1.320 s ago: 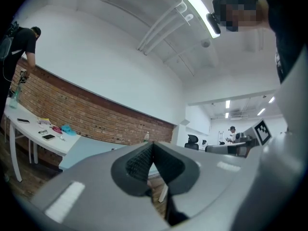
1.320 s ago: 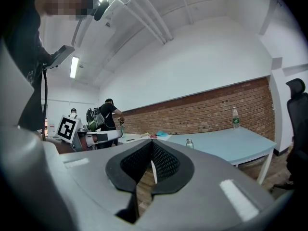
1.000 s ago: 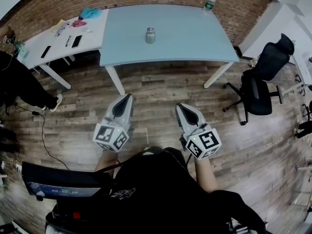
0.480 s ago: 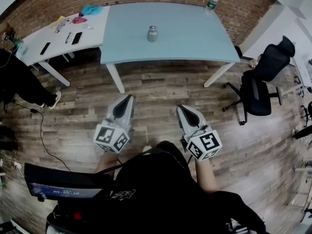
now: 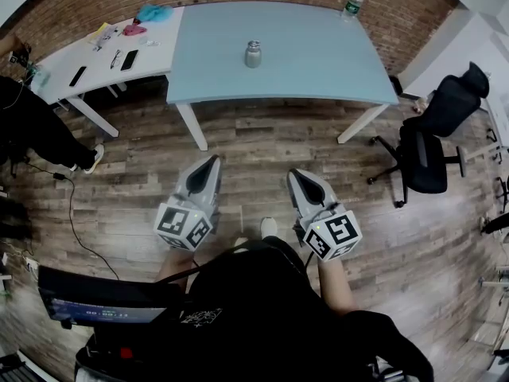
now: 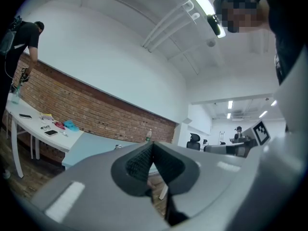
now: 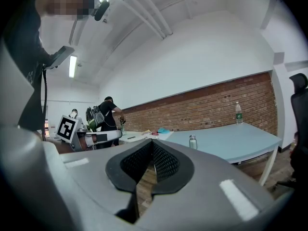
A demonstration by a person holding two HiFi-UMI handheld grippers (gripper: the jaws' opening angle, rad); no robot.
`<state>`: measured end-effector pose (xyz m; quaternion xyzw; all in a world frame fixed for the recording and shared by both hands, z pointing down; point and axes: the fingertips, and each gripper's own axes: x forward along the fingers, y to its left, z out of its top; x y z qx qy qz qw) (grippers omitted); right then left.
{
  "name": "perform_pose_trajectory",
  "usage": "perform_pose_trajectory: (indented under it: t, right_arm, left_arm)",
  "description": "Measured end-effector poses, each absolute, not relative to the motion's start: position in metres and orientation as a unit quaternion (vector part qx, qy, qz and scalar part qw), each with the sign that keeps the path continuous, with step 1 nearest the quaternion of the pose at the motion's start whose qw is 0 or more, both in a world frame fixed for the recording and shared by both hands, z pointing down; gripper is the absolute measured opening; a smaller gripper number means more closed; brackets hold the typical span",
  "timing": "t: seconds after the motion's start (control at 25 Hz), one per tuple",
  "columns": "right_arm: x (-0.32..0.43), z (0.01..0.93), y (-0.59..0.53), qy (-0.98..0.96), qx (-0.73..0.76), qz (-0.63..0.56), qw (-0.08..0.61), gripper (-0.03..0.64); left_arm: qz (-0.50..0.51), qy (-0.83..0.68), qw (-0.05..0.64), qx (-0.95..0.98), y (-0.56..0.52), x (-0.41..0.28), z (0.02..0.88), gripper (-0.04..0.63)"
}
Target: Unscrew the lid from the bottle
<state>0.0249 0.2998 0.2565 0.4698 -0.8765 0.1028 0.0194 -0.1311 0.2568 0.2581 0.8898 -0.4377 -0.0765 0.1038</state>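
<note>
**Brick-walled room: the bottle stands untouched on the blue tabletop, both claws closed and empty**

A brick wall runs behind a pale blue tabletop [image 5: 318, 70] on a plank floor. The small metal bottle [image 5: 253, 54] stands upright near the middle of that tabletop, a little toward its left edge, with its lid on. Nothing else stands near it.

It looks like a stiff, smooth steel flask, so I judge it won't dent or give under the pads, but it may slip or spin in a loose hold. Being short and narrow it could tip if nudged near the top. Its walls are opaque, so what it holds, and so its weight, cannot be told. The sensible hold is one claw across the body low down to brace it, the other across the lid to turn.

A clear plastic bottle [image 5: 353, 2] with a green label stands capped at the far right corner of the tabletop; its fill level is too small to read.

The left claw [image 5: 213, 159] and the right claw [image 5: 292, 173] hang over the floor, well short of the near edge. Each claw's own view shows the ribbed pads pressed together with nothing between them. The unscrewing has not begun.
</note>
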Motion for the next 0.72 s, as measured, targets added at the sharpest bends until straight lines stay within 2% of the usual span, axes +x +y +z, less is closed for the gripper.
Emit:
perform_pose_trajectory:
  t: [0.72]
  right_arm:
    - [0.056,0.261,0.252,-0.887,0.449,0.109,0.012,0.002]
  left_arm:
    - [-0.068,-0.454,0.094,0.883,0.217,-0.098,0.254,0.0]
